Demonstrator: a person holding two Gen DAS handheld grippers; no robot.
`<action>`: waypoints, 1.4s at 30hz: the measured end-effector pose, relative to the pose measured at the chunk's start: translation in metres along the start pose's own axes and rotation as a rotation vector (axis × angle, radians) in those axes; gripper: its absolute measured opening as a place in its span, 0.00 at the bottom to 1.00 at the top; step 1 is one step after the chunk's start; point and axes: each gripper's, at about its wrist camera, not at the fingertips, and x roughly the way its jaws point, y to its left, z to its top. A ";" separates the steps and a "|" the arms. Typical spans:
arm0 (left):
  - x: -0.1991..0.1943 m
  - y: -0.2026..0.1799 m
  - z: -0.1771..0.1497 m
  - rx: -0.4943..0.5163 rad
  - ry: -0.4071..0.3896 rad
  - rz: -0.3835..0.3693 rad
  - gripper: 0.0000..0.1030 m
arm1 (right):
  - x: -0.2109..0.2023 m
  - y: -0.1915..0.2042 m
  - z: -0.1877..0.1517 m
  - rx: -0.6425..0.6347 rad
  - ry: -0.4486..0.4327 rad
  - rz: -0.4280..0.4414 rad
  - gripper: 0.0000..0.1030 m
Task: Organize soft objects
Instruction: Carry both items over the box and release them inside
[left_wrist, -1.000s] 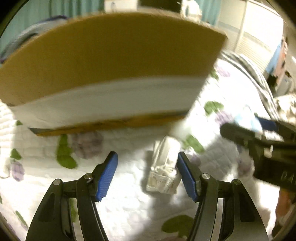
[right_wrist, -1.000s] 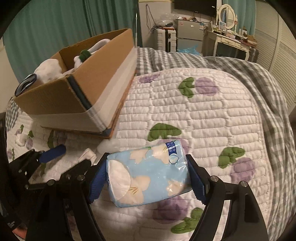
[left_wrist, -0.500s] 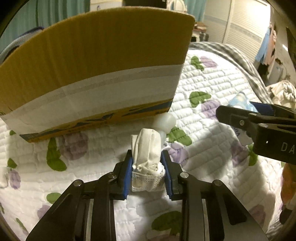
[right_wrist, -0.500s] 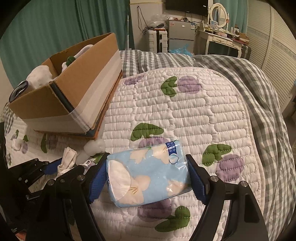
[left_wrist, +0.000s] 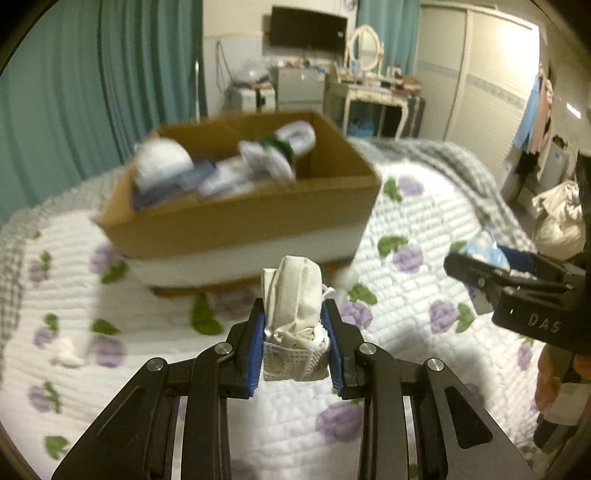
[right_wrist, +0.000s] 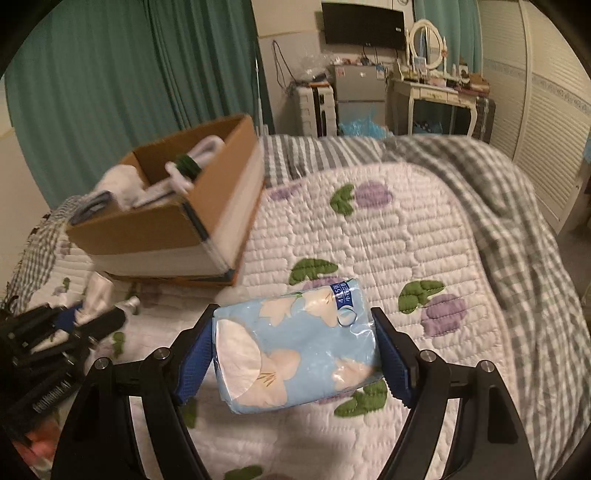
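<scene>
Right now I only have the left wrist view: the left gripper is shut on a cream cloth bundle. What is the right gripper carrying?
Observer: The right gripper is shut on a blue tissue pack printed with pale flowers.
Reviewer: Is the pack resting on the quilt?
Observer: It looks lifted; the quilt lies behind it.
Reviewer: Does the cardboard box carry anything on its end?
Observer: The cardboard box shows dark tape down its near corner.
</scene>
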 end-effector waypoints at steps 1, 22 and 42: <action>-0.013 0.004 0.003 0.000 -0.021 0.007 0.28 | -0.009 0.003 0.001 -0.002 -0.011 0.001 0.76; -0.076 0.075 0.092 -0.038 -0.238 0.015 0.28 | -0.114 0.134 0.116 -0.209 -0.243 0.074 0.76; 0.065 0.077 0.124 0.053 -0.125 -0.008 0.48 | 0.051 0.119 0.174 -0.144 -0.143 0.077 0.91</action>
